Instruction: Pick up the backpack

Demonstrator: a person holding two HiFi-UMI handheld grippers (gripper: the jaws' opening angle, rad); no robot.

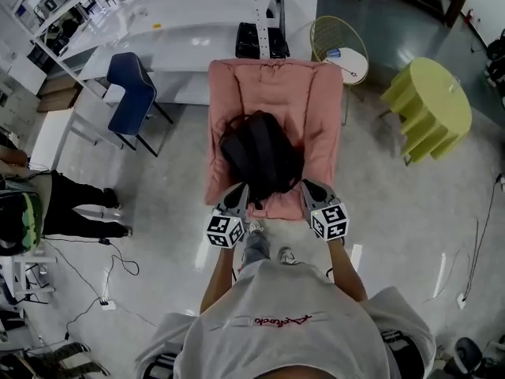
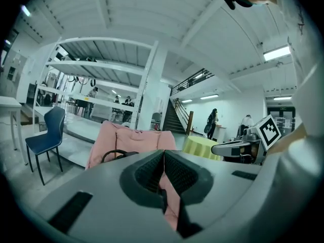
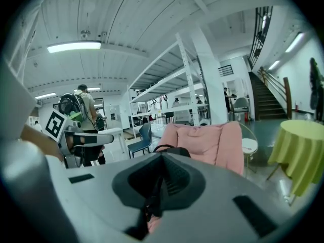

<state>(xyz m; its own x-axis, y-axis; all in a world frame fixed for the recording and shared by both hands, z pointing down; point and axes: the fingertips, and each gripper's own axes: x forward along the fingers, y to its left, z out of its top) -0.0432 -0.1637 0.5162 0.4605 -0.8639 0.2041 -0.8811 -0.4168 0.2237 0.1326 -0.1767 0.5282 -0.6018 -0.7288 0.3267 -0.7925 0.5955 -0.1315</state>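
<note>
Backpack (image 1: 260, 160) lies on pink chair (image 1: 319, 101), long axis running away from me. Left gripper (image 1: 238, 192) and right gripper (image 1: 310, 189) flank its near end, equally close; I read both jaws fully closed, nothing held.

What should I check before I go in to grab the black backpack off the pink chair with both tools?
1. Backpack lies on the pink chair, in plain view: ok.
2. Left tool ready to grasp: not ok, jaws shut with nothing between them.
3. Right tool ready to grasp: not ok, jaws shut and empty.
4. Both tools close to the backpack's near edge: ok.
5. Handle loop in sight: ok, it stands up from the backpack's top.
6. Nothing snagged under the backpack: cannot tell.
</note>
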